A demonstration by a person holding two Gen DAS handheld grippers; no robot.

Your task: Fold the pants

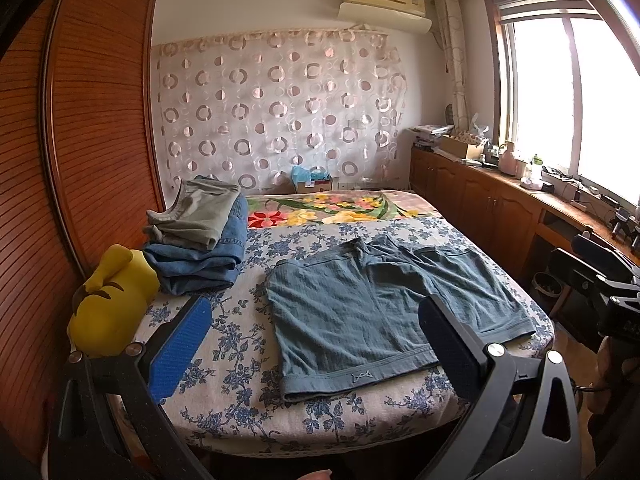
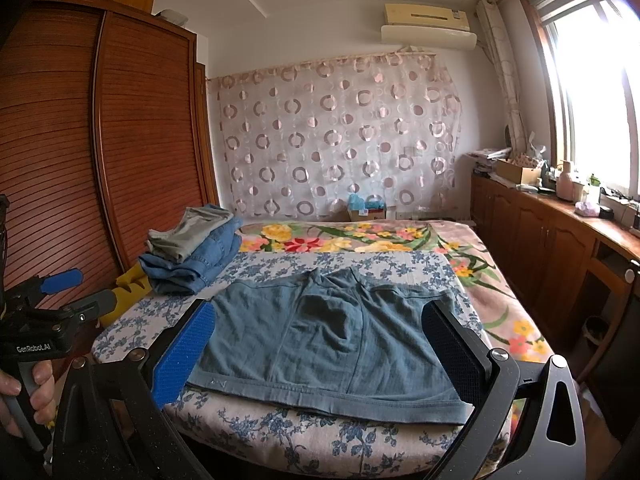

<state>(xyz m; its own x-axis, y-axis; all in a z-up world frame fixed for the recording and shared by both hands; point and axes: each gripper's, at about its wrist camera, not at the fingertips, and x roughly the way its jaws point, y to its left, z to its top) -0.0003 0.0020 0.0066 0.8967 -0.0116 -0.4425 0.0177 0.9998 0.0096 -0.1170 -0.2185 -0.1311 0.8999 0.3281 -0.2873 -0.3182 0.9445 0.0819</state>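
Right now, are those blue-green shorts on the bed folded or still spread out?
Spread out. The shorts lie flat on the bed with both legs showing, waistband nearest; neither open gripper touches them.

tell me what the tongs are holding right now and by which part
Nothing. Both the left tongs and the right tongs are open and empty above the blue-grey pants, which lie flat on the bed.
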